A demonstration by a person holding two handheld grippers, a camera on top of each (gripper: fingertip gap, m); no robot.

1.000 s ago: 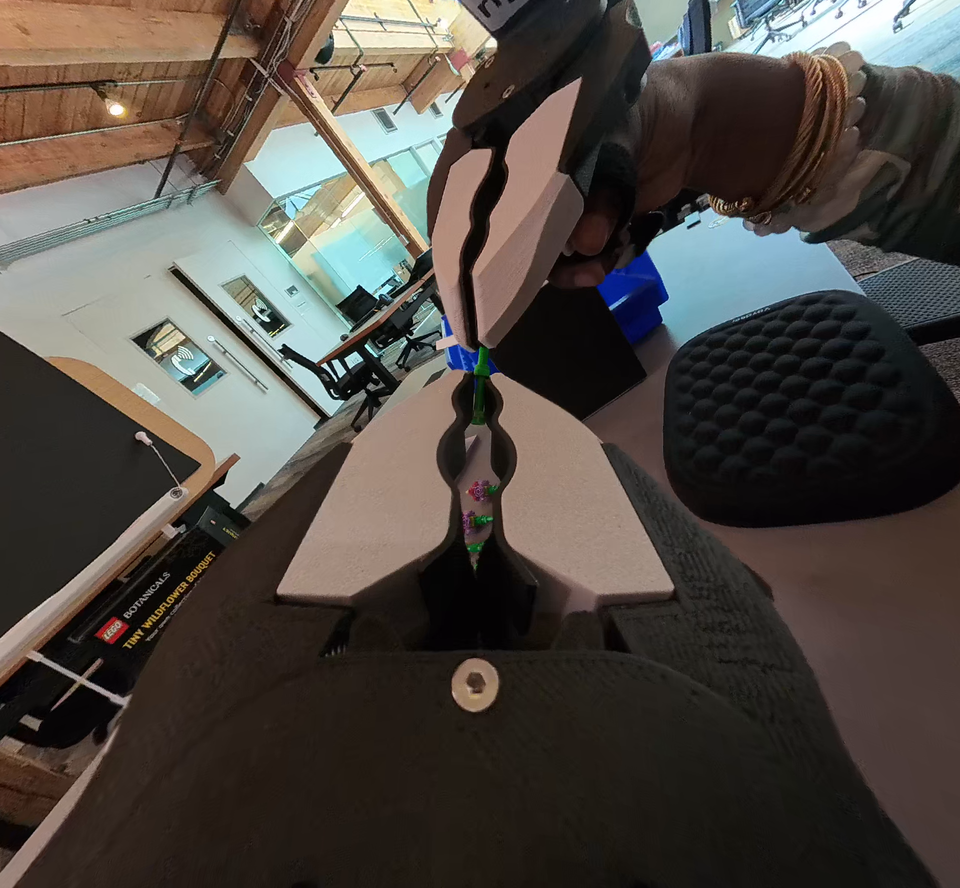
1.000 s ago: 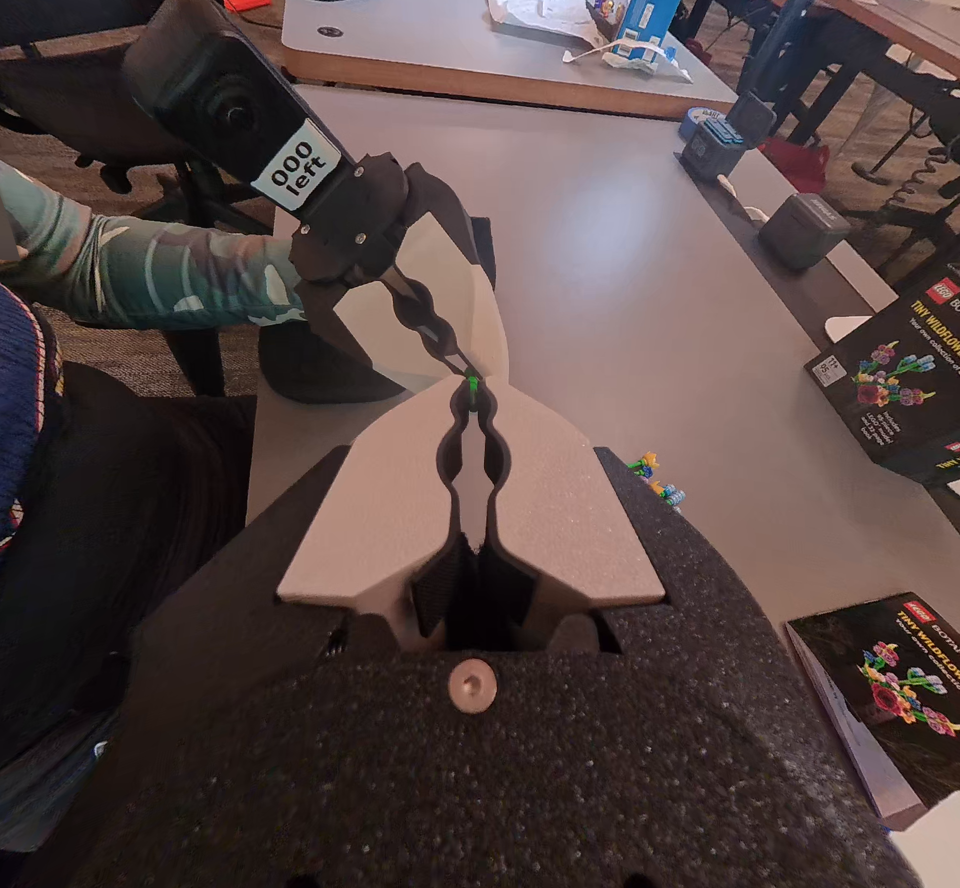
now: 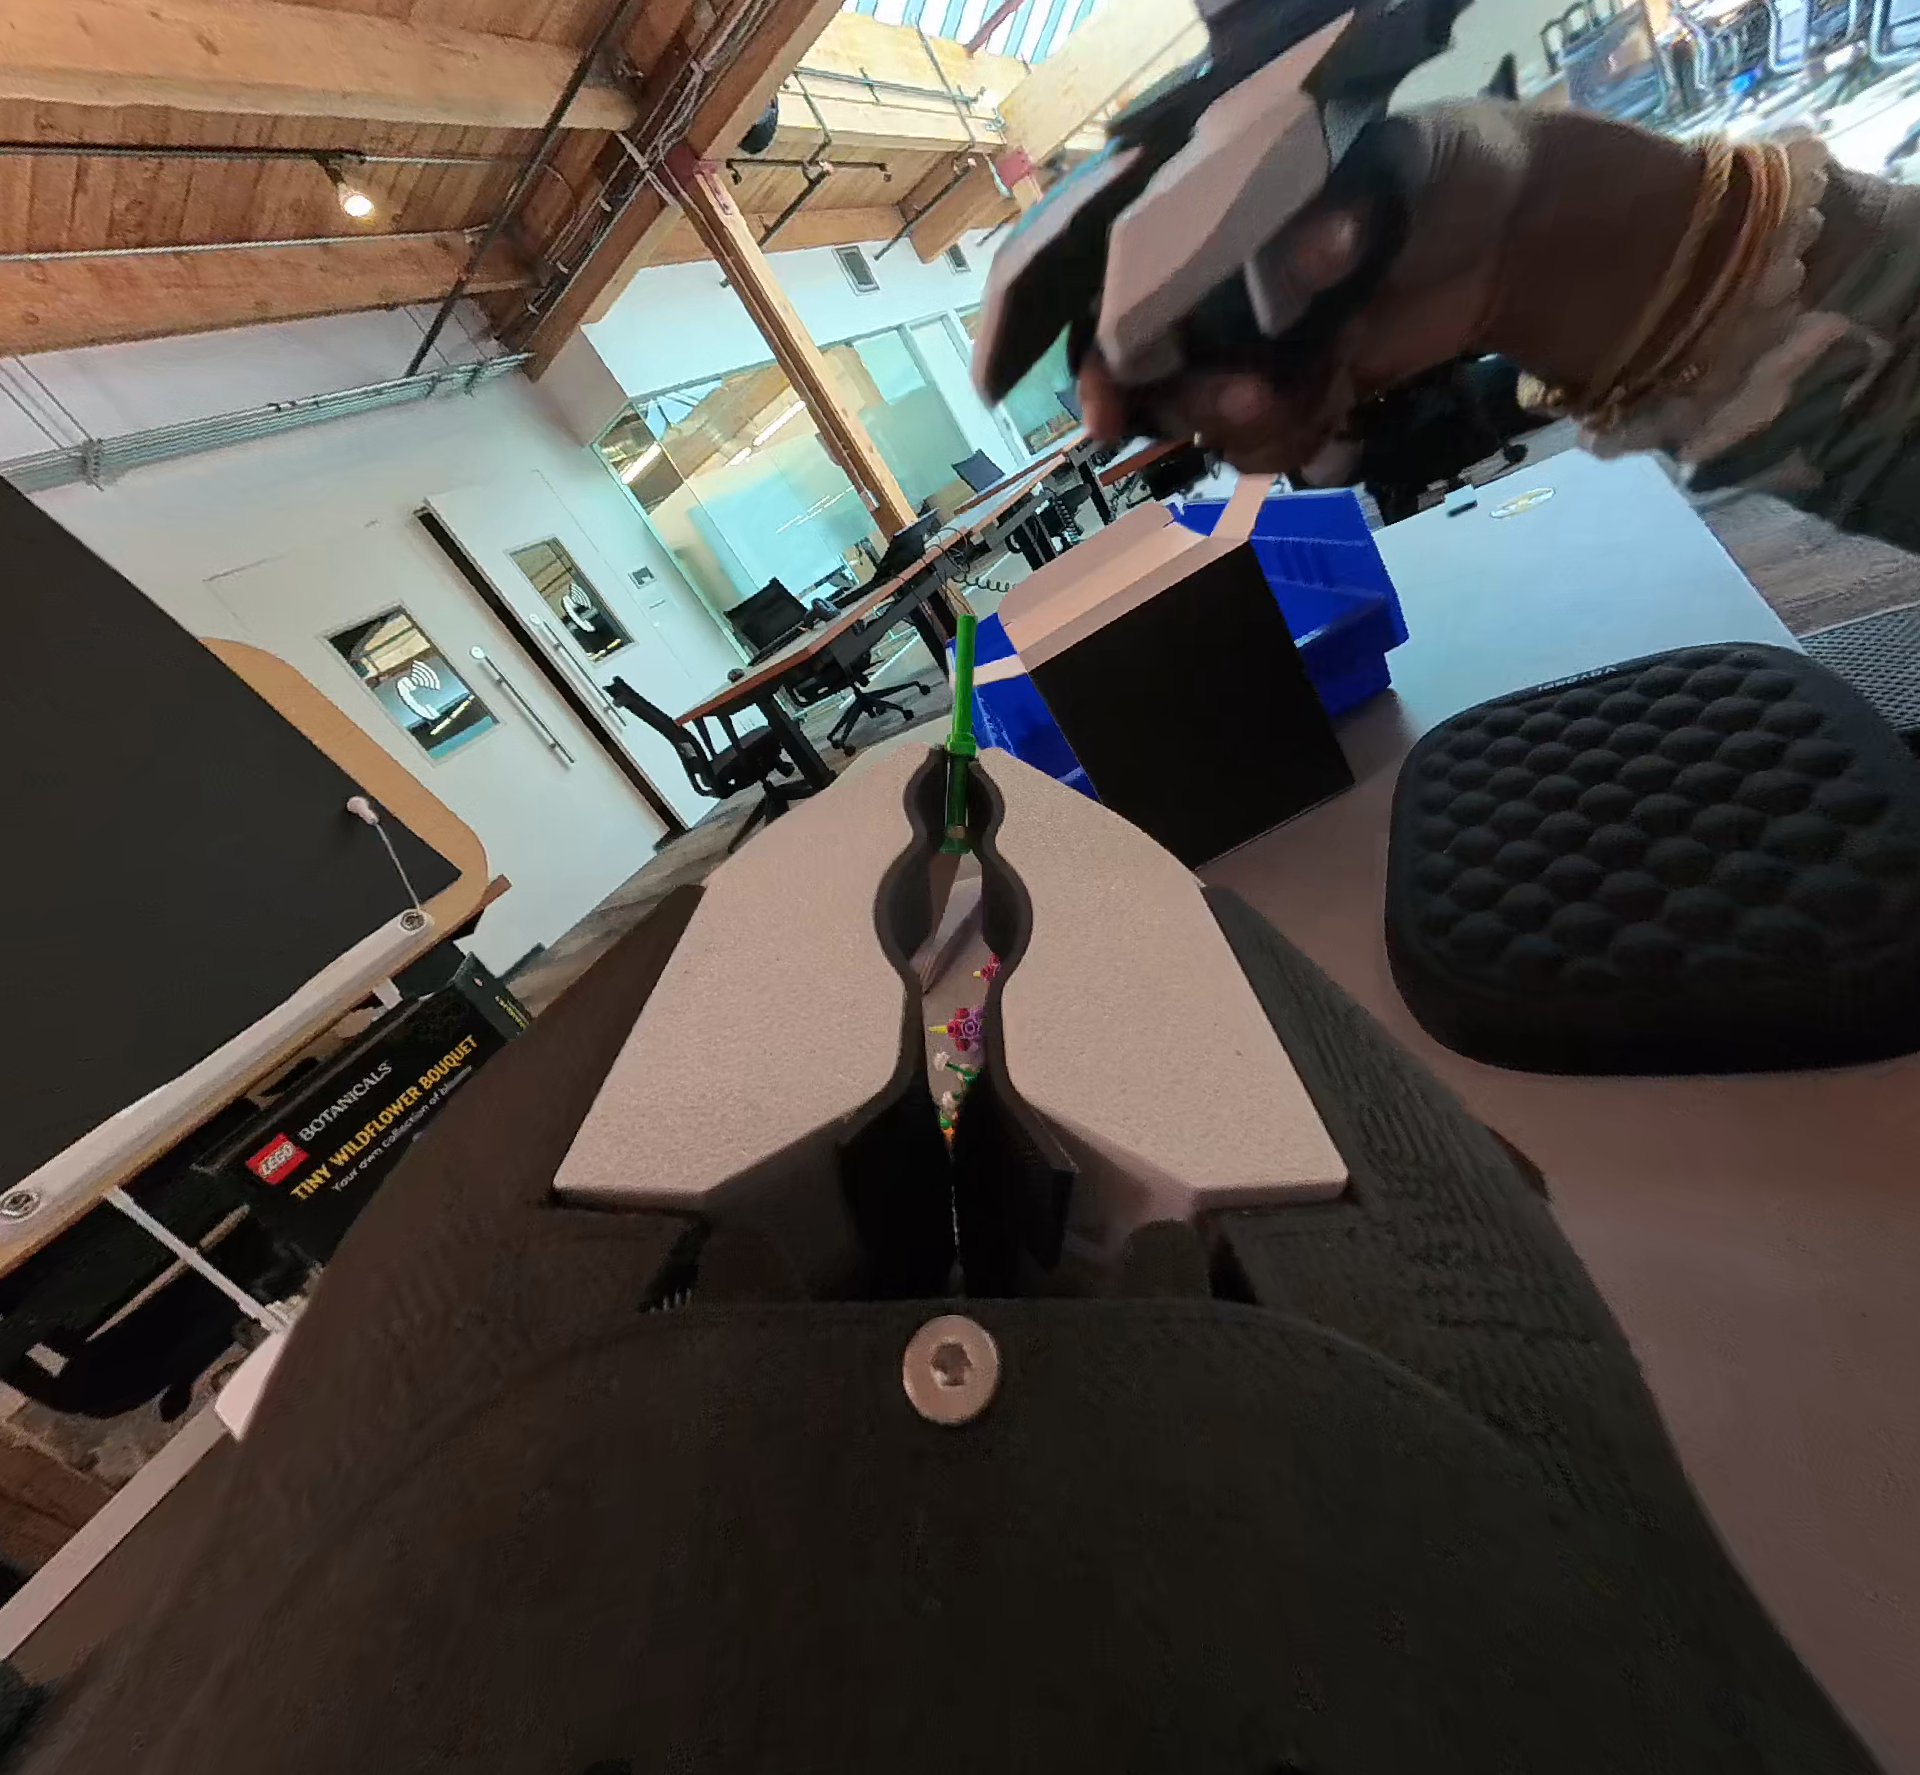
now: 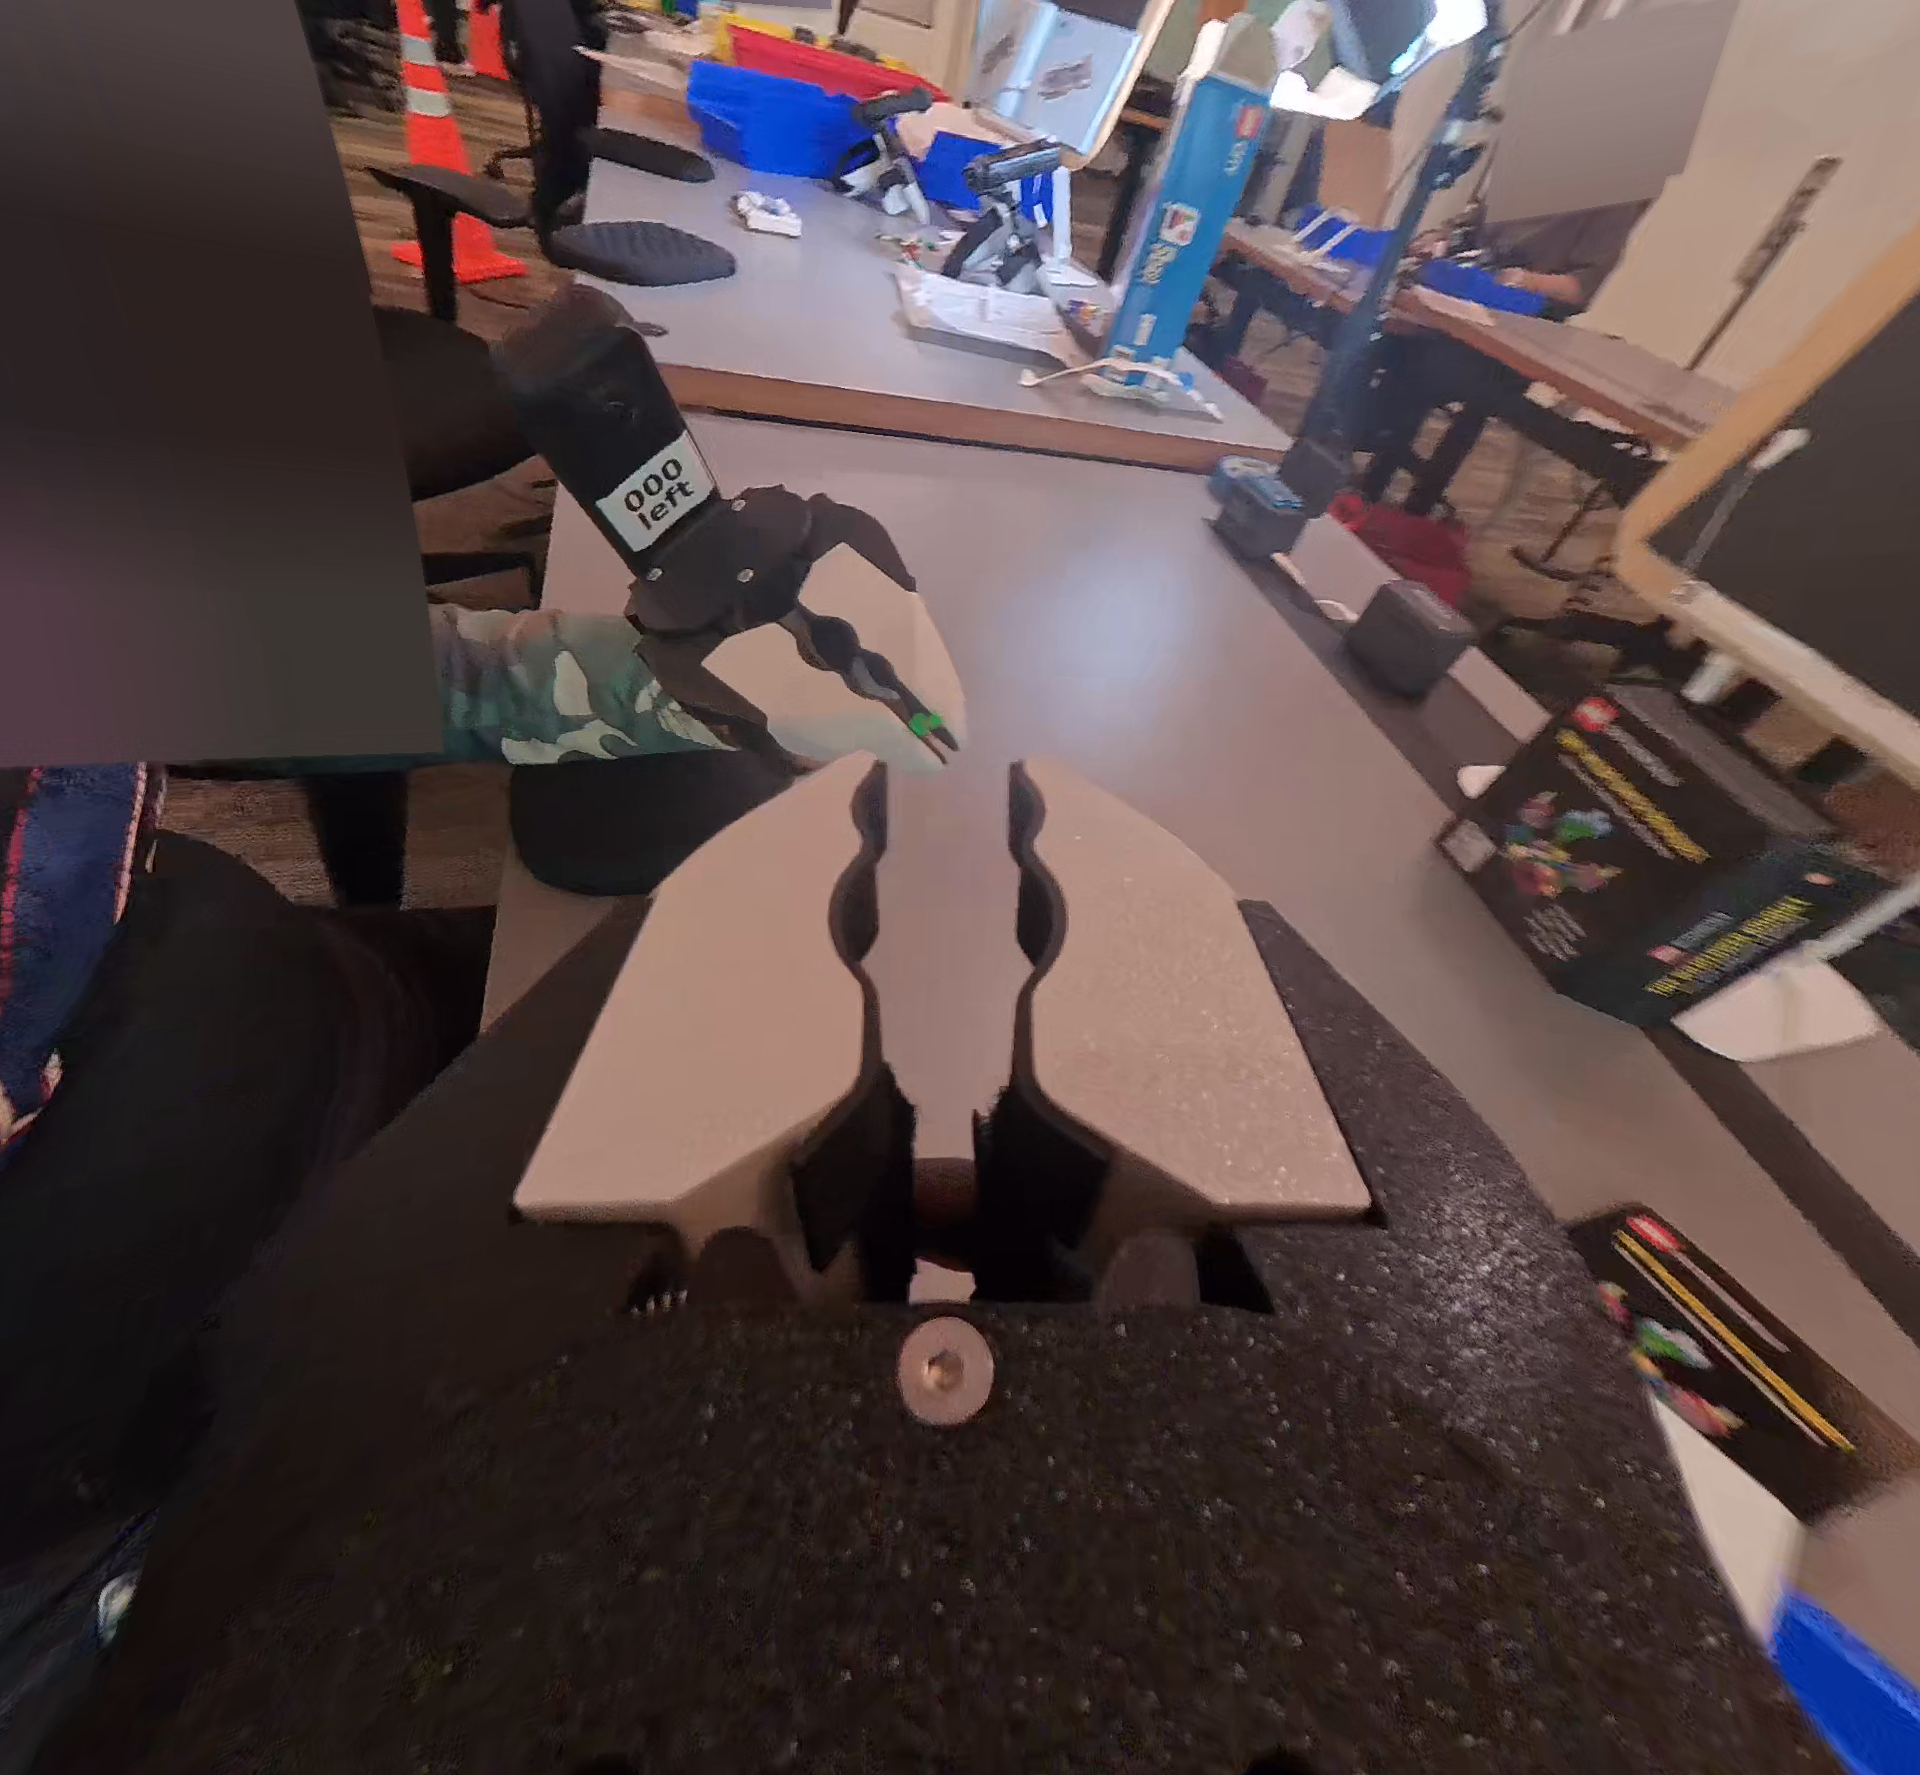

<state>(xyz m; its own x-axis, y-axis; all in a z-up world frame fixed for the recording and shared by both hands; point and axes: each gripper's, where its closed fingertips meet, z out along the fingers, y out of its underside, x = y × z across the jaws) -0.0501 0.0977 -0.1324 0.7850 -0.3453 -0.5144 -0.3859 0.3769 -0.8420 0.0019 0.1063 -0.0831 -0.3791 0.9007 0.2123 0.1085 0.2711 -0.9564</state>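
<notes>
**Green stem left in the left gripper alone**

Where a second ago both grippers were pinched on the one thin green plastic stem [image 3: 958, 717], tip to tip, the right gripper [image 4: 945, 775] is now parted from it and drawn up and away. Its fingers [image 4: 727, 987] are spread, with bare grey tabletop [image 4: 1122, 613] seen between them and nothing held. The stem is thus carried by the left gripper [image 3: 954, 795] only, whose fingers [image 3: 769, 998] are closed on its lower part, the upper part standing out beyond the tips. The left gripper is held low over the tabletop, angled upward, beside a black dimpled armrest pad [image 3: 1652, 852]. The right gripper is seen blurred, high and to the right, pointing down toward the left, gripped by a hand [image 3: 1475, 271] with gold bangles at the wrist.
</notes>
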